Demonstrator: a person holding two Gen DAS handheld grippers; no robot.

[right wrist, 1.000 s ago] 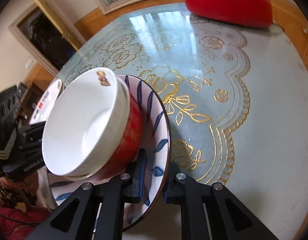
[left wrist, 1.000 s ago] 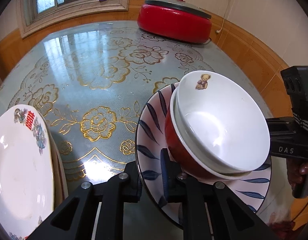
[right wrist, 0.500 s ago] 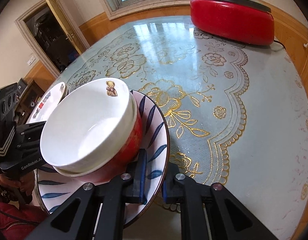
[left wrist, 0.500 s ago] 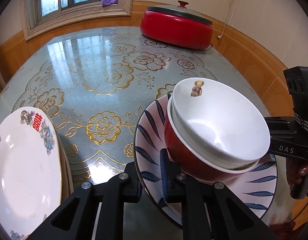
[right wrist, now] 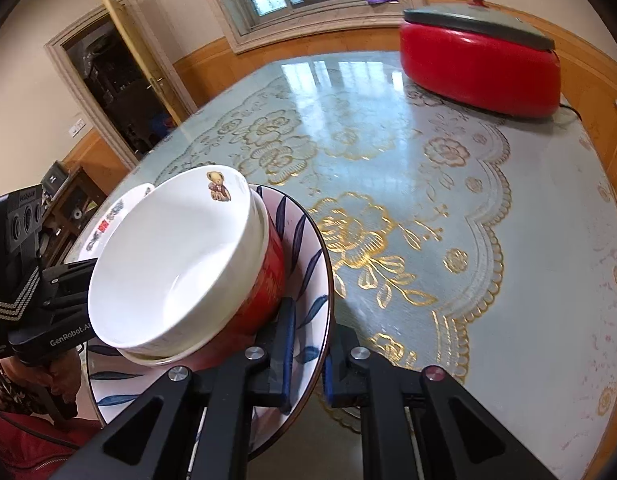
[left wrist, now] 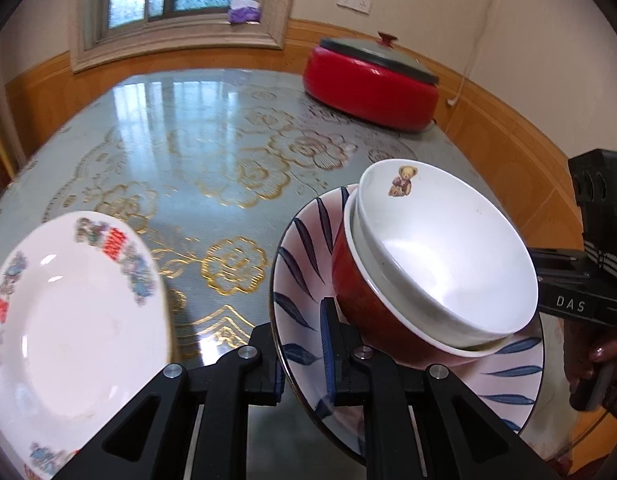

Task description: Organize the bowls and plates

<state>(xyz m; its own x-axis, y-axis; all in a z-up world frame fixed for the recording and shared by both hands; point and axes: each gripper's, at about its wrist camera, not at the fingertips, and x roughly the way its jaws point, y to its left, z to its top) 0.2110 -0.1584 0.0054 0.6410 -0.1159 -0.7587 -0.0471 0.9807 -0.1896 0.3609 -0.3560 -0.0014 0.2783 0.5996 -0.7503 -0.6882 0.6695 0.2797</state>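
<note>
Floral table (left wrist: 156, 152), red (lidded) cooker (left wrist: 372, 80), perhaps.

Bowl (left wrist: 448, 256) nested in bowl (left wrist: 360, 304) on plate (left wrist: 304, 280); second plate (left wrist: 76, 320) left.

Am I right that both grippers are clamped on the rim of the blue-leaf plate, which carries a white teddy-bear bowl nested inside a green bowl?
Not quite: the outer bowl is red, not green. The left wrist view shows the white teddy-bear bowl nested in the red bowl on the blue-leaf plate. The left gripper and right gripper do clamp the plate's rim.
</note>
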